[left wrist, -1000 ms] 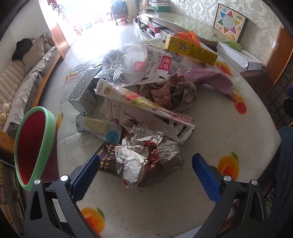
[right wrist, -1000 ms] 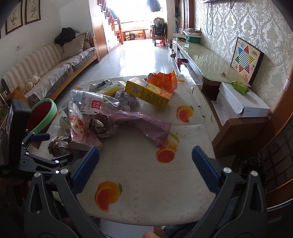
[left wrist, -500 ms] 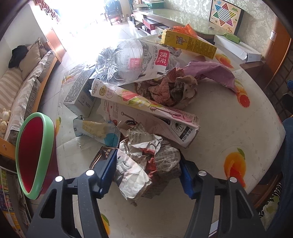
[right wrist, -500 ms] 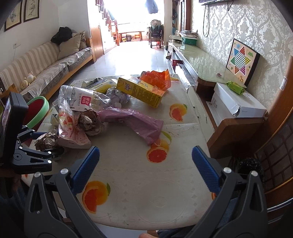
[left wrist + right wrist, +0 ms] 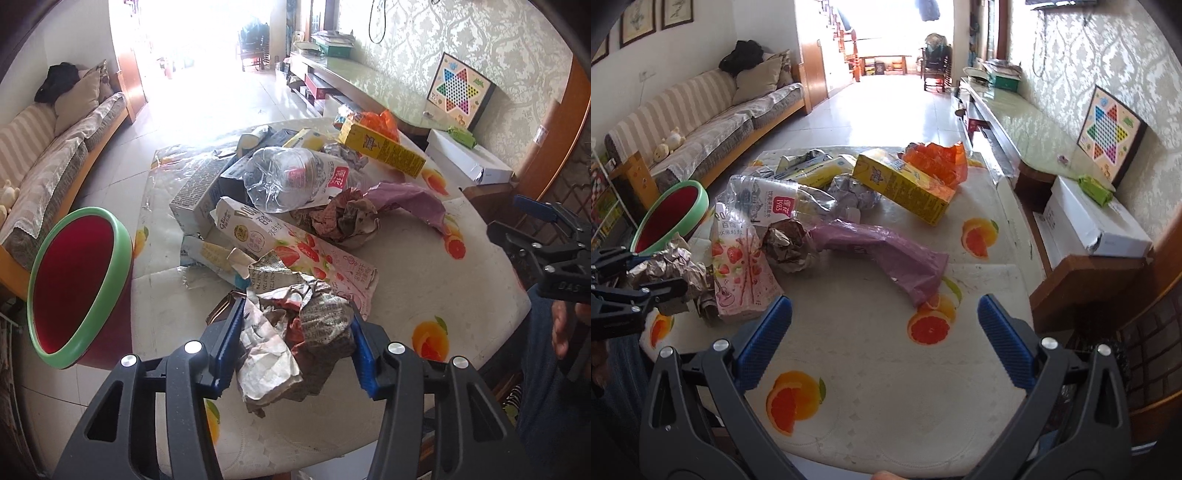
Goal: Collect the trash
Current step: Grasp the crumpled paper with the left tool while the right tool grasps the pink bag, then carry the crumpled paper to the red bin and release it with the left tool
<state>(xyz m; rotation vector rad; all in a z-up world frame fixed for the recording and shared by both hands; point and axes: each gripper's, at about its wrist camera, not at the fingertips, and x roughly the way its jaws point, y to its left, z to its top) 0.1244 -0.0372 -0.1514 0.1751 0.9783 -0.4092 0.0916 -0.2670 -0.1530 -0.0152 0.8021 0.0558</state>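
Note:
My left gripper [image 5: 295,343] is shut on a crumpled newspaper wad [image 5: 291,332] and holds it just above the table's near left part. It also shows in the right wrist view [image 5: 665,266]. The red bin with a green rim [image 5: 74,280] stands left of the table. The pile holds a strawberry carton [image 5: 295,251], a crushed clear bottle [image 5: 288,181], a second paper wad [image 5: 340,218], a purple bag [image 5: 882,251] and a yellow box [image 5: 905,188]. My right gripper [image 5: 884,339] is open and empty over the near table edge.
The table [image 5: 871,369] has a white cloth with orange-fruit prints. A sofa [image 5: 701,122] runs along the left wall. A white box [image 5: 1089,214] on a low wooden stand is at the right. An orange bag [image 5: 938,158] lies at the table's far end.
My left gripper moved forward around the crumpled newspaper wad, closed on it and lifted it a little. My right gripper stayed open and drifted slightly toward the table.

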